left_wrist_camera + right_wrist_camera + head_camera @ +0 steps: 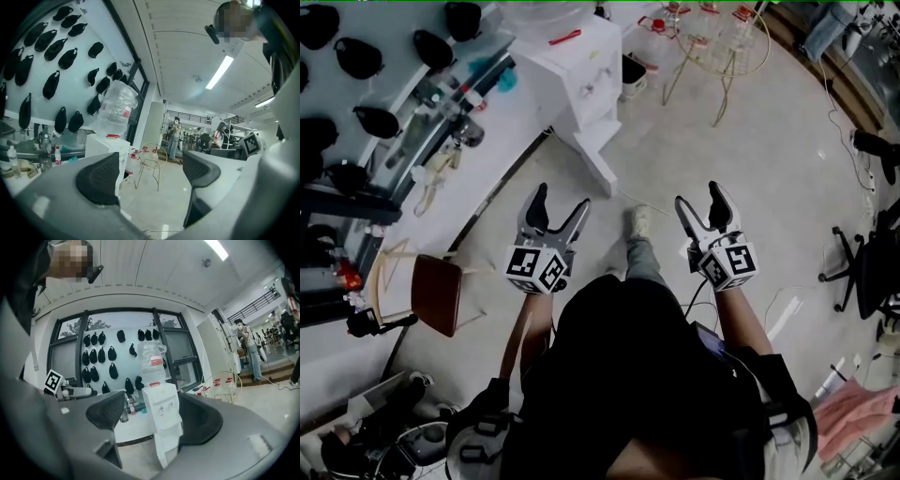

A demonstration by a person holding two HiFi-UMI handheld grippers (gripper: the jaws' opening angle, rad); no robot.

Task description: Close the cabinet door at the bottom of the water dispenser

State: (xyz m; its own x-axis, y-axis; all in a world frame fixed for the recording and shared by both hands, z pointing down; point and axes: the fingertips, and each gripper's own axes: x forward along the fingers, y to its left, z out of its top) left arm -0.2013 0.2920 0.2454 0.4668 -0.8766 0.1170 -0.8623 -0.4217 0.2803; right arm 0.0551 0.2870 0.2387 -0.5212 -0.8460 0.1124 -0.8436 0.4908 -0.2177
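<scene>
Head view, from above: two grippers are held out in front of a person in dark clothes. The water dispenser (pixel 581 70), a white box with a clear bottle (pixel 151 363) on top, is seen ahead of both tools and nearer the left gripper (pixel 561 201). It is well apart from each. The cabinet door (pixel 168 446) at its foot is seen swung out from the white body, not shut. It is touched by neither gripper.

Right gripper view: the dispenser is framed in the gap between the two jaws of the right gripper (pixel 154 417), far beyond their tips. The open door is seen at the lower end of that gap. The jaws are spread wide, and nothing is gripped or touched by the dark pads (pixel 107 411).

Left gripper view: the jaws are likewise spread wide. Only bare floor and a distant wire stand (pixel 151 161) are seen between them. The dispenser is placed off to the left of the left jaw and is partly hidden behind it. Nothing is held or touched by this gripper.

Beyond the dispenser, rows of black pouches (pixel 101 355) are hung on a window. In the head view, a brown stool (pixel 437 293) is seen near the left gripper, on its left side.
</scene>
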